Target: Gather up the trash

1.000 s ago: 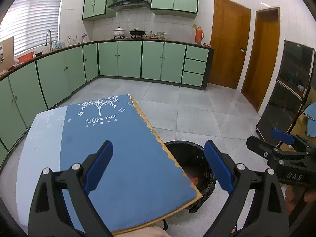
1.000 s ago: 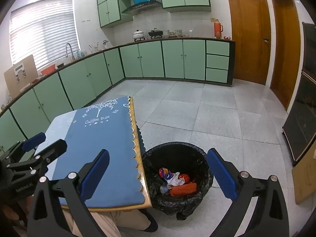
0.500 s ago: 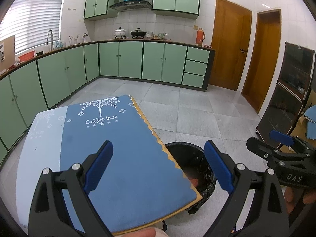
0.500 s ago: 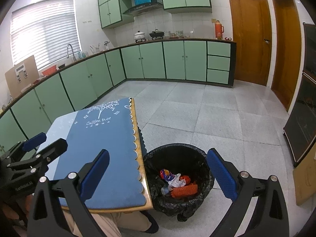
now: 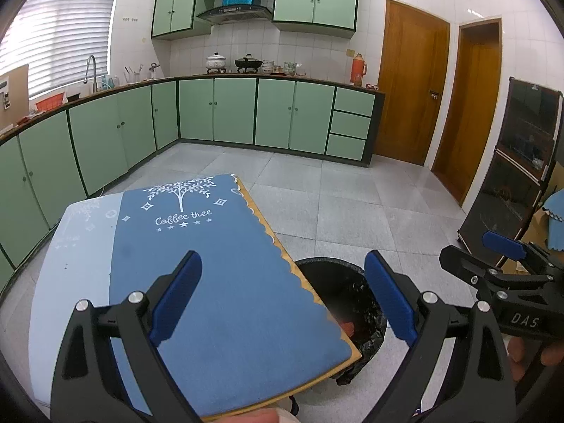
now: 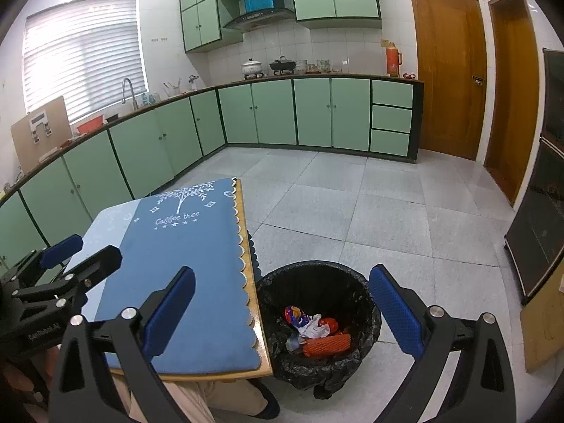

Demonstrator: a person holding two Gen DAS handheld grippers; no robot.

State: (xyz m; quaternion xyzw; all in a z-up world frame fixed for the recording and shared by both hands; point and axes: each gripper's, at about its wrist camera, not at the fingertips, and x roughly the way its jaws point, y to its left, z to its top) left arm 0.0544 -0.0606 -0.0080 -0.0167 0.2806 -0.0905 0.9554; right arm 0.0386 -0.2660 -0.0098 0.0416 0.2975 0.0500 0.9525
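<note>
Both hand-held grippers gape; bin (image 6: 319, 283) holds trash (image 6: 317, 331)

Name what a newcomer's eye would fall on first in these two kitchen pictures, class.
First, the blue cloth printed "Coffee tree", spread over the small table in the foreground. Next, the black-lined bin on the floor beside the table's right edge, holding colourful trash. Behind both, green cabinets line the walls.

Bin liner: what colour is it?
Black; the bin liner shows best in the right wrist view.
</note>
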